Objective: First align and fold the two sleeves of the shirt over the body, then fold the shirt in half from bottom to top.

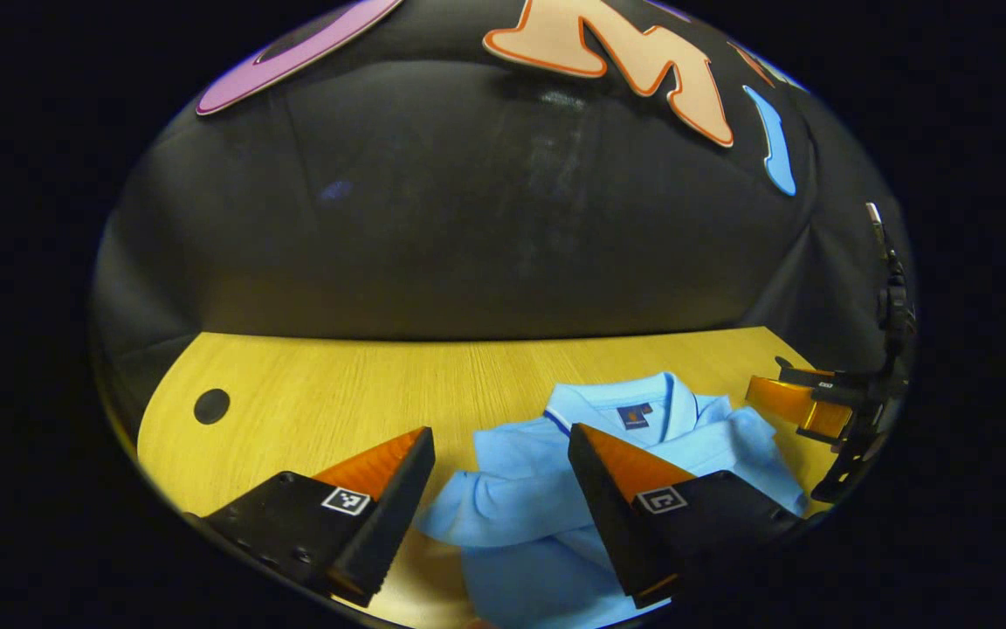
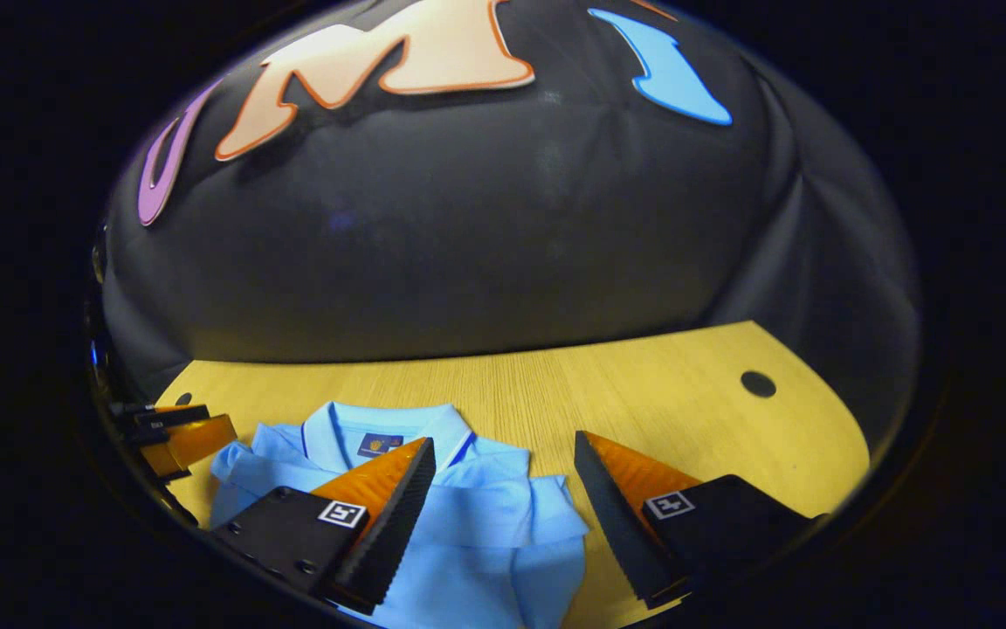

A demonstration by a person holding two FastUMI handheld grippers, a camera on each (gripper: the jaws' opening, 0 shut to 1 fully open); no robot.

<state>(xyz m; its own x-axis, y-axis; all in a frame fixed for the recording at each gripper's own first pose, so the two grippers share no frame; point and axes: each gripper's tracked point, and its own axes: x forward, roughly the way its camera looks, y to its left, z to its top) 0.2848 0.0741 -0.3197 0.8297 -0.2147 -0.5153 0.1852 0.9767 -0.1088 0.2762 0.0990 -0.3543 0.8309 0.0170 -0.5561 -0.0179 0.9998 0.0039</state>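
Note:
A light blue polo shirt (image 1: 547, 489) lies on the wooden table (image 1: 337, 393), collar toward the far wall, with both short sleeves folded in over the body. My left gripper (image 1: 503, 437) hovers open above the shirt's left sleeve, nothing between its fingers. In the right gripper view the same shirt (image 2: 485, 524) lies low and left, and my right gripper (image 2: 507, 445) stands open over its right sleeve edge, holding nothing. The right gripper (image 1: 826, 406) shows at the far right of the left gripper view; the left gripper (image 2: 175, 437) shows at the far left of the right gripper view.
The table has a round cable hole (image 1: 211, 406) near its left end and another hole (image 2: 757, 383) near its right end. The black booth wall (image 1: 503, 218) rises right behind the table's far edge. Bare wood lies beyond the collar.

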